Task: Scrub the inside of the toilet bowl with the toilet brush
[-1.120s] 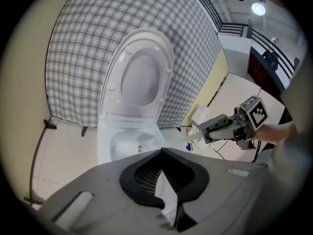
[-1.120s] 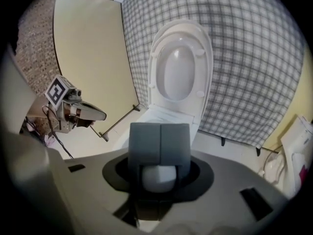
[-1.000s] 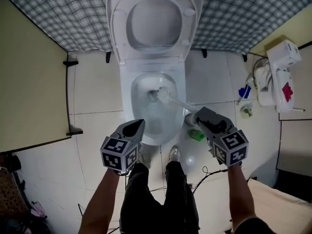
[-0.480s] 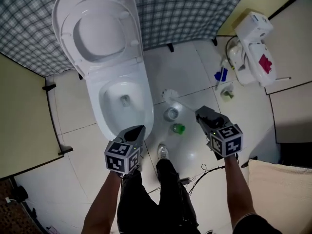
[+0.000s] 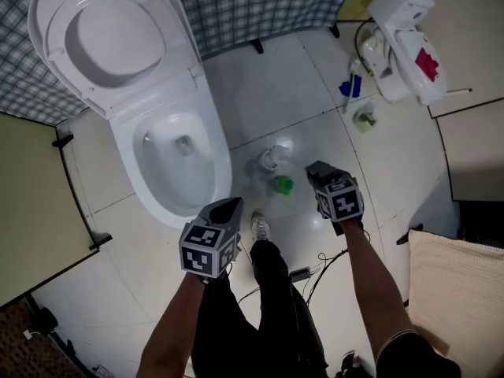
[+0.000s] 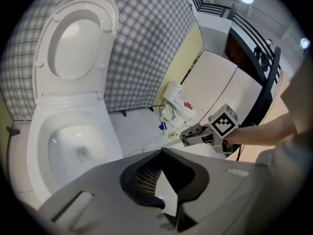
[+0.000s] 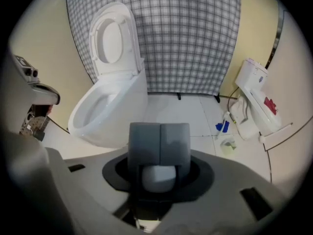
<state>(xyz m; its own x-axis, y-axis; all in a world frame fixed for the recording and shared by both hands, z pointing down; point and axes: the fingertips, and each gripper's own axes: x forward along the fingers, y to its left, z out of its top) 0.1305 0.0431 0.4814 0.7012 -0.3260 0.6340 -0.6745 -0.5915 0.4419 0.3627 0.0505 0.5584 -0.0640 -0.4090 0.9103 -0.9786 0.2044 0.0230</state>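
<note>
Head view showed the open toilet bowl [image 5: 161, 183] left of centre, lid raised; right of centre the right gripper [image 5: 315, 170] pointed down, jaws clamped on the toilet brush handle [image 7: 158, 176]; the brush head seemed a pale blur by a round holder [image 5: 270, 161] on the floor, just right of the bowl; the left gripper [image 5: 224, 209], lower centre, had parted, empty jaws; judged best: lower the brush straight into the holder, clear of the small green object [image 5: 282, 184] beside it.
</note>
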